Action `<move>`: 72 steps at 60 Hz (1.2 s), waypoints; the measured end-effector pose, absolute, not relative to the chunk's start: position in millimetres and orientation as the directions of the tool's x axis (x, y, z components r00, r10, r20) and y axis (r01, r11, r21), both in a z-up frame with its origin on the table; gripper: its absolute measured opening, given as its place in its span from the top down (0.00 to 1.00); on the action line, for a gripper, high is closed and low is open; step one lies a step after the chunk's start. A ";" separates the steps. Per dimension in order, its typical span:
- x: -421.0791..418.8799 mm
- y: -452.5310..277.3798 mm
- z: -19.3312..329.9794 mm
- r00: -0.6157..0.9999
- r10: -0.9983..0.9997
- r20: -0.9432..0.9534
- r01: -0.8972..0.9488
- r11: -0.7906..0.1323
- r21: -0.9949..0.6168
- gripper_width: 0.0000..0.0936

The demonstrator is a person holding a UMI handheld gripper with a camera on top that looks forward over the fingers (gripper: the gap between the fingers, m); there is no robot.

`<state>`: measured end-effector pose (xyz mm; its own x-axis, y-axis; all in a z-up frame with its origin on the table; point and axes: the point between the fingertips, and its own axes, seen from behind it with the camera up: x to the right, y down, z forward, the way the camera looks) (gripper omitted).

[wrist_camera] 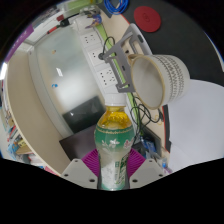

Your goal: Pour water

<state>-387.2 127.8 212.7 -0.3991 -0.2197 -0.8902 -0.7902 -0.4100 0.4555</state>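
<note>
My gripper [113, 166] is shut on a clear plastic bottle [113, 140] with a green label and yellowish liquid; both magenta pads [90, 161] press its sides. The bottle stands upright between the fingers, held above the desk, with its top pointing ahead. Beyond it and to the right sits a white ribbed cup [163, 77], lying tilted with its opening toward the left. The cup's inside is not visible.
A white desk surface [55, 75] spreads ahead. A power strip [97, 48] and a clear stand with cables [125, 60] lie beyond the bottle. A red round object [149, 16] sits far back. A dark flat item [82, 120] lies left of the bottle.
</note>
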 end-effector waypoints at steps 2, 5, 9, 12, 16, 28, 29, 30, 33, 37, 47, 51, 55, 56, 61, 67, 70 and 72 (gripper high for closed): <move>-383.4 128.5 214.6 -0.445 -0.227 -0.866 -0.768 -0.401 0.499 0.66; -377.5 133.3 214.3 -0.508 -0.232 -0.829 -0.737 -0.382 0.558 0.67; -372.7 137.3 212.1 -0.563 -0.237 -0.792 -0.706 -0.361 0.609 0.66; -370.6 138.7 206.7 -0.586 -0.248 -0.772 -0.691 -0.344 0.635 0.66; -367.7 138.3 205.2 -0.598 -0.250 -0.762 -0.682 -0.342 0.647 0.66; -374.6 135.9 208.7 -0.590 -0.274 -0.759 -0.664 -0.370 0.650 0.66; -376.3 134.8 210.5 -0.576 -0.275 -0.770 -0.671 -0.380 0.637 0.66; -378.3 133.4 212.9 -0.555 -0.274 -0.785 -0.681 -0.393 0.618 0.67; -383.8 129.4 223.7 -0.446 -0.249 -0.860 -0.735 -0.446 0.511 0.66; -387.8 125.8 241.6 -0.196 -0.135 -0.971 -0.807 -0.540 0.238 0.66; -336.2 135.0 299.2 0.564 0.275 -0.779 -0.663 -0.412 -0.625 0.66; -299.0 146.6 315.3 0.737 0.328 -0.591 -0.524 -0.276 -0.806 0.66; -267.2 148.8 322.1 0.857 0.306 -0.415 -0.373 -0.190 -0.908 0.66; -258.5 149.7 321.5 0.879 0.299 -0.373 -0.335 -0.170 -0.927 0.66; -214.1 153.8 305.7 0.944 0.263 -0.200 -0.180 -0.098 -0.979 0.66; -174.3 155.9 256.0 0.972 0.224 -0.073 -0.048 -0.114 -0.992 0.66; -160.4 159.0 227.1 0.972 0.229 -0.053 -0.019 -0.151 -0.988 0.66; -153.5 159.6 207.9 0.971 0.230 -0.059 -0.017 -0.182 -0.983 0.66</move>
<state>-153.5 159.6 207.9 0.9714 0.2302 -0.0592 -0.0167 -0.1824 -0.9831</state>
